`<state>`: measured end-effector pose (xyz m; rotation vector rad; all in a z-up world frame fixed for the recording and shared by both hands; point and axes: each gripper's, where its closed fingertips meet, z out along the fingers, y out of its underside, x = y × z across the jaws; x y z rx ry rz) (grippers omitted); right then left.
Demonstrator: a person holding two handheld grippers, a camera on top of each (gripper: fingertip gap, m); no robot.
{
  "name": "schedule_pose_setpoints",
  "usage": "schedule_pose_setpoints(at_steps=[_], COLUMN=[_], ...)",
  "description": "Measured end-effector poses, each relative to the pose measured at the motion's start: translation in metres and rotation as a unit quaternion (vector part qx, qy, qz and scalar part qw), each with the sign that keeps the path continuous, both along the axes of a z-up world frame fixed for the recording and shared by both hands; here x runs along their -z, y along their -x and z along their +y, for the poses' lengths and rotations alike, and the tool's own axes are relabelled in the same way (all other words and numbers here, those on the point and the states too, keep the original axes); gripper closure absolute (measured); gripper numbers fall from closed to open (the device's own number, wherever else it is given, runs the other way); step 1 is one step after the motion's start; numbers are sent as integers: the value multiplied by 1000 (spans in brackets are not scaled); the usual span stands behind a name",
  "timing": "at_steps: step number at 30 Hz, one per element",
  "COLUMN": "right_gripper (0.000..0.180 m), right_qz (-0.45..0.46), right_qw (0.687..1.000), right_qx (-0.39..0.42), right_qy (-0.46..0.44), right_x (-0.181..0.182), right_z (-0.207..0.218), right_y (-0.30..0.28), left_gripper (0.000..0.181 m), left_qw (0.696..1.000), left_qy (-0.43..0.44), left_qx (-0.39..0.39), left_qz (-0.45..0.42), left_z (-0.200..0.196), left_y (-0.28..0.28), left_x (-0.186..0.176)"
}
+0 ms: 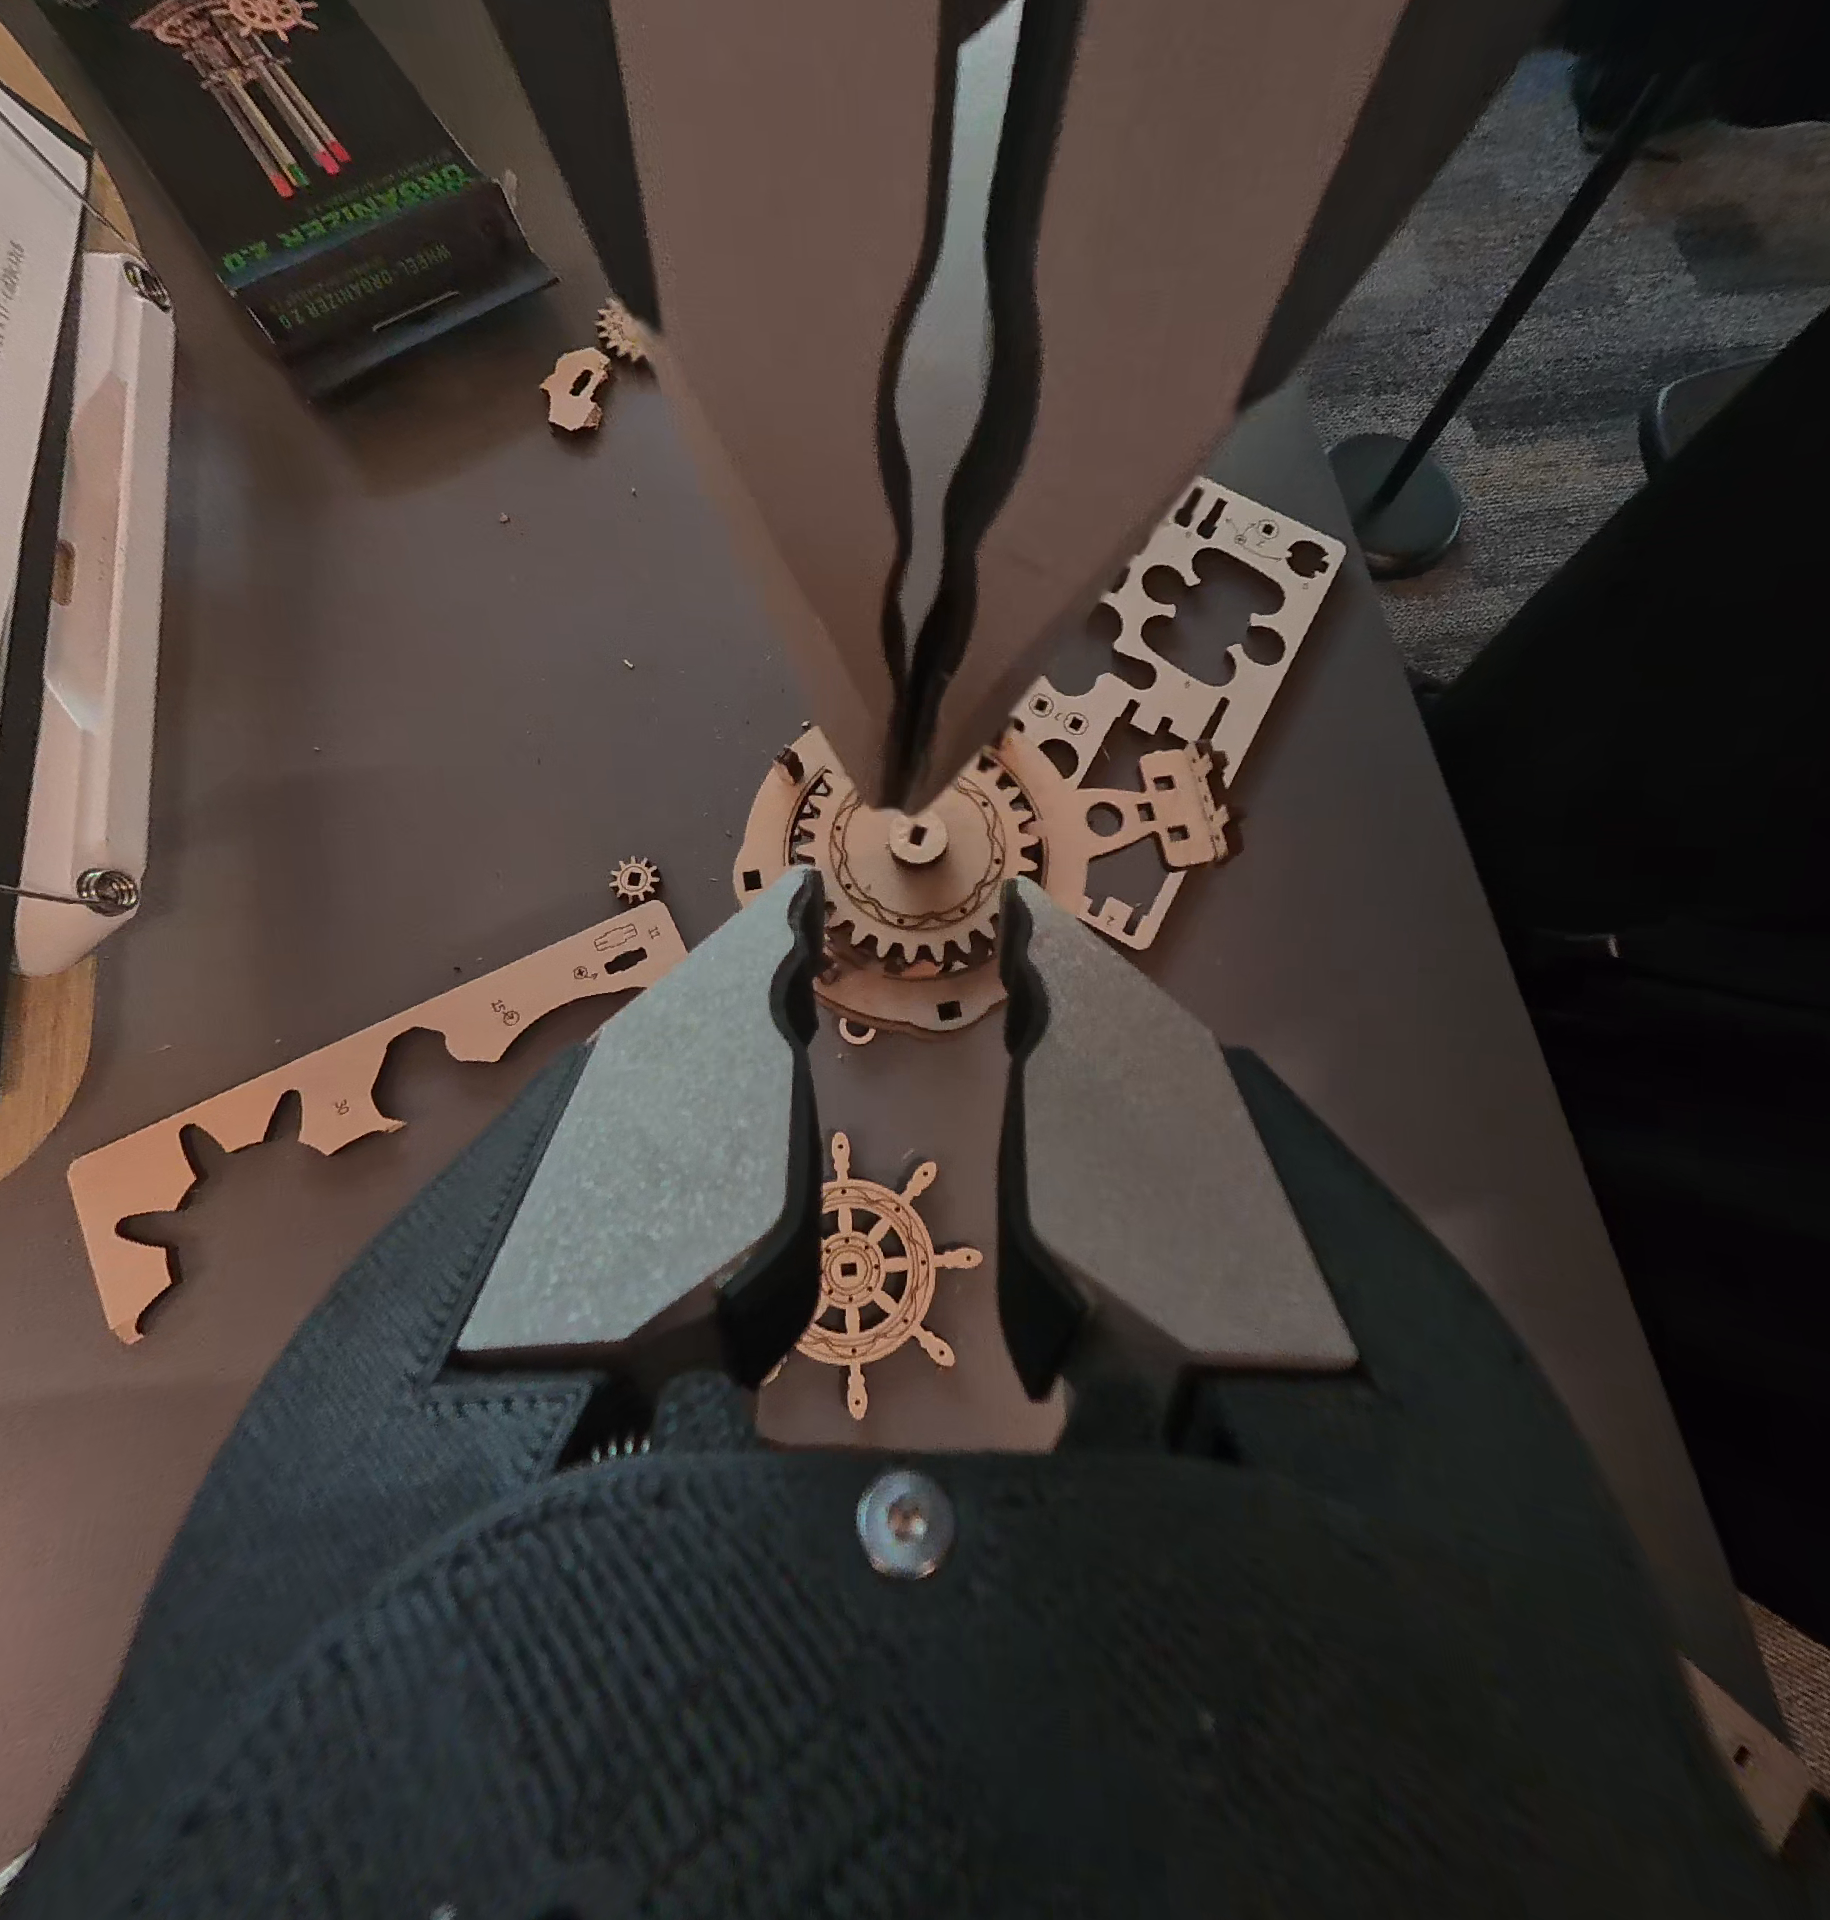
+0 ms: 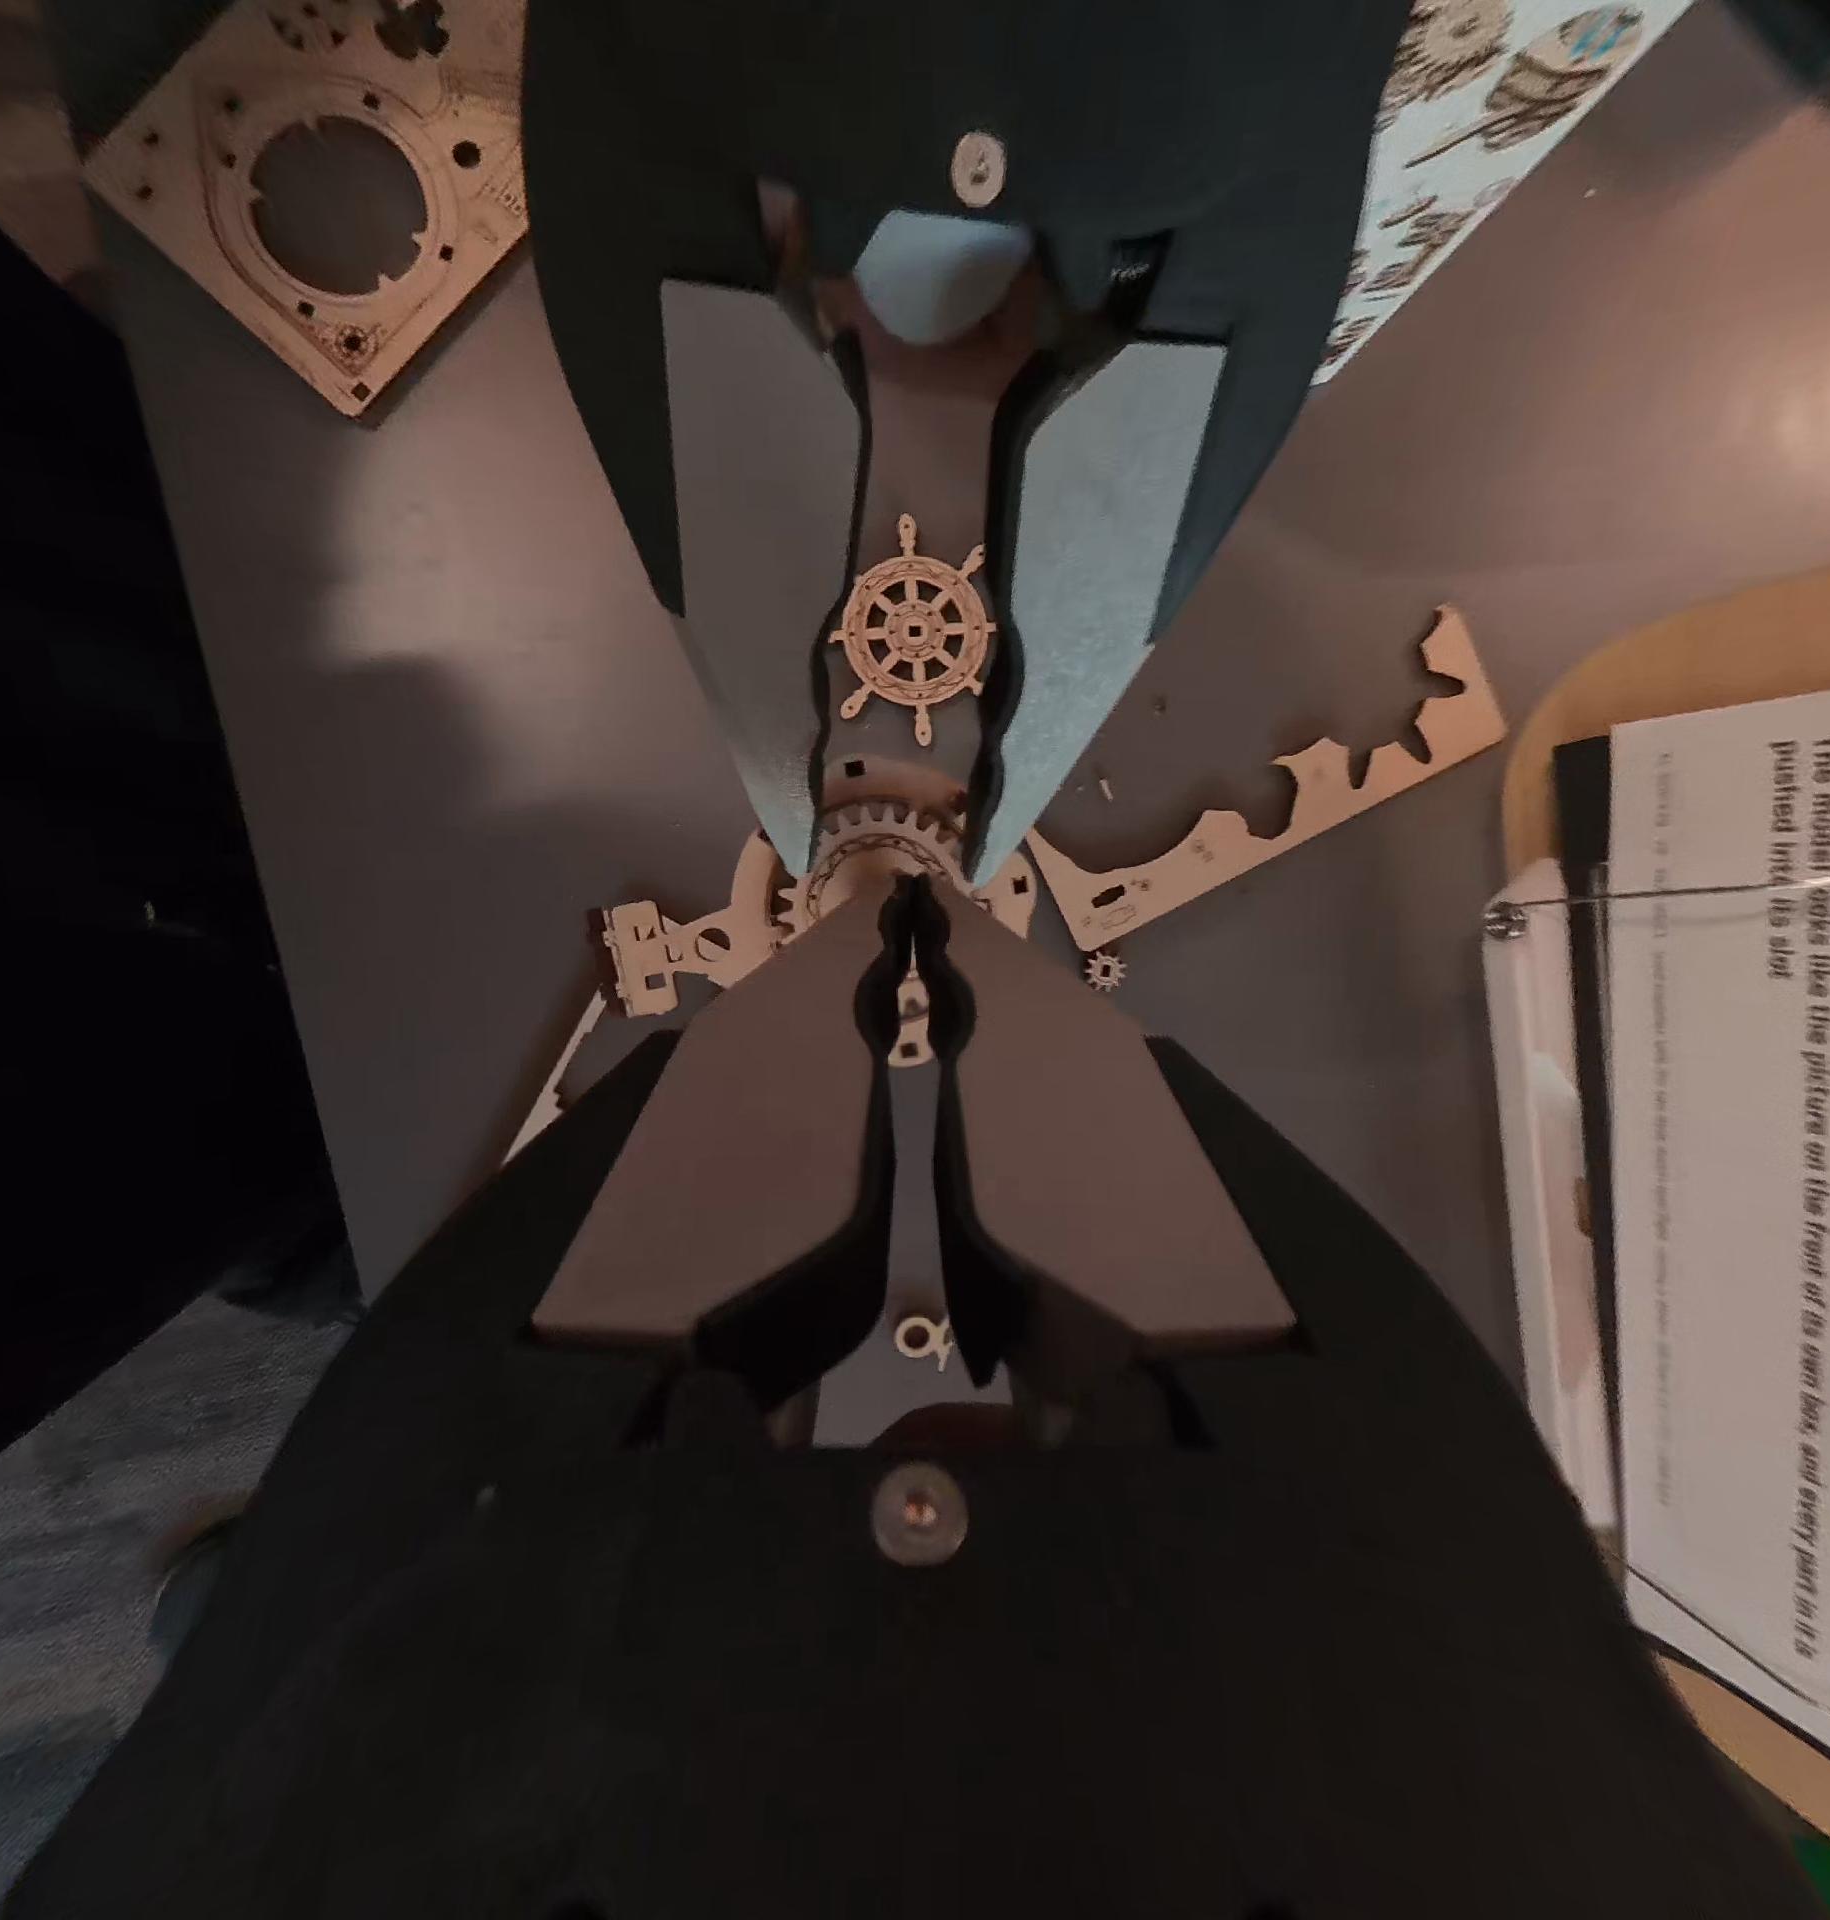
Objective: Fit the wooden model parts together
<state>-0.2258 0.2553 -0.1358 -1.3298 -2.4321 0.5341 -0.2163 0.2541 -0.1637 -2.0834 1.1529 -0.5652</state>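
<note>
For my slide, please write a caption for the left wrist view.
Open left tool straddles the gear assembly; shut right tool touches its hub.

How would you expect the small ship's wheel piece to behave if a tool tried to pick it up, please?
The ship's wheel lies flat on the table, so getting under it looks awkward. Its thin spokes and handles seem fragile. Being a small cut-out, it is probably light and slides when nudged.

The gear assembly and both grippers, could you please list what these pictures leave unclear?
- Right gripper: whether its closed tips pinch anything, both views; the tips hide it.
- Gear assembly: near half, right wrist view; fingers cover it.
- Ship's wheel: left rim, left wrist view; finger hides it.
</note>
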Motion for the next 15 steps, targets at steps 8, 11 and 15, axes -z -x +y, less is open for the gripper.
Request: schedule_pose_setpoints(at_steps=[8, 11, 15], right_gripper=[180, 180, 180], right_qz=[-1, -43, -40], right_qw=[1000, 999, 999], right_qx=[-1, -11, -5], right_qy=[-5, -4, -34], right_x=[-4, 19, 17], right_z=[1, -3, 3], right_y=[4, -5, -5], left_gripper=[149, 149, 149], left_qw=[1000, 1000, 1000], left_qy=[-1, 1, -4], left_qx=[1, 0, 1], left_qz=[2, 2, 0], left_z=[0, -1, 0], left_y=[-1, 1, -1], left_x=[0, 0, 0])
